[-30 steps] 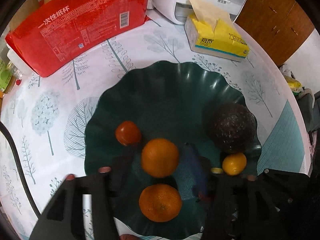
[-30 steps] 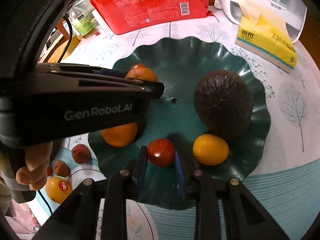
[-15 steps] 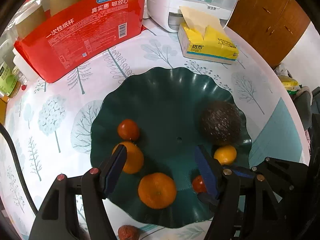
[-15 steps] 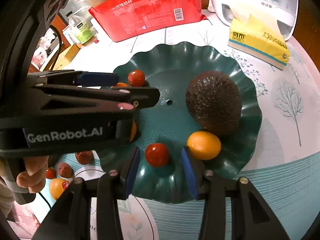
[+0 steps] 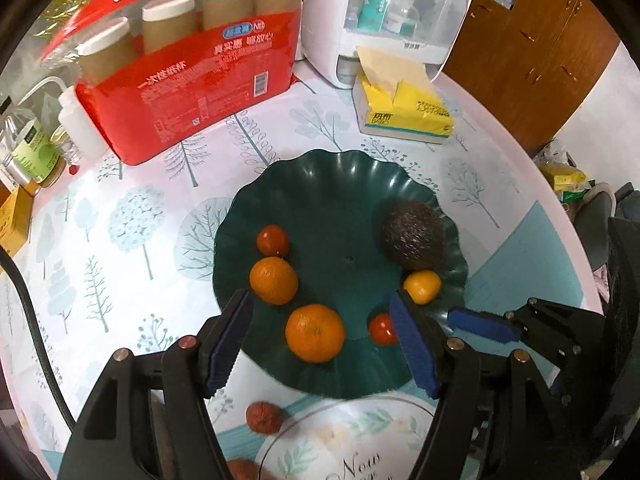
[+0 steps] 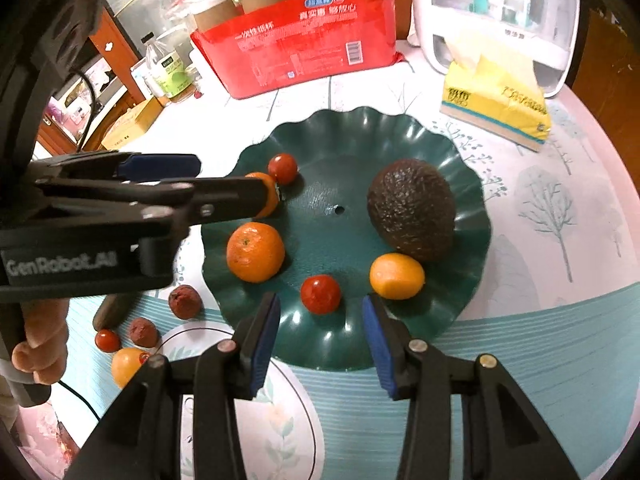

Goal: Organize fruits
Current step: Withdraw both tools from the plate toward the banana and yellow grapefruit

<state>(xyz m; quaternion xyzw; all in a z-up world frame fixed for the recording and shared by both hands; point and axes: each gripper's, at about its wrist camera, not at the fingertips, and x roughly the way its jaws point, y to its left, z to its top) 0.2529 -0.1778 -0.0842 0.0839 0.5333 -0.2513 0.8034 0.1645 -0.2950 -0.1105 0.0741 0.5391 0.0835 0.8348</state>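
A dark green plate (image 6: 472, 208) with a wavy, frilly rim sits in the middle of both views, on a white tablecloth (image 5: 120, 240) printed with pale blue trees. The plate looks smooth and a bit shiny, with a tiny hole in its middle.

Six fruits lie in it. A big avocado (image 6: 412, 208) — dark, bumpy and egg-shaped — rests on the right side of the plate. Just below it, touching it, is a small smooth yellow-orange fruit (image 6: 396, 276). A round, glossy red tomato (image 6: 320, 294) lies near the plate's lower edge. On the left are two oranges with dimpled skin: one (image 6: 255, 252) in full view, the other (image 5: 274, 280) partly hidden behind the left gripper in the right view. A second red tomato (image 6: 283, 168) sits just above them.

The right gripper (image 6: 320, 340) has black arms and ribbed blue pads. Its jaws are apart, with nothing between them; the tomato lies just past the tips. The left gripper (image 5: 320, 340) is spread wider and grips nothing either; an orange shows between its tips, on the plate below.

At the lower left of the right view, off the plate, lie two rough brownish-red lychees (image 6: 184, 301), a small tomato and a yellow fruit with a sticker. A red plastic pack of paper cups (image 5: 192, 88) and a yellow tissue box (image 5: 404, 116) stand at the top.
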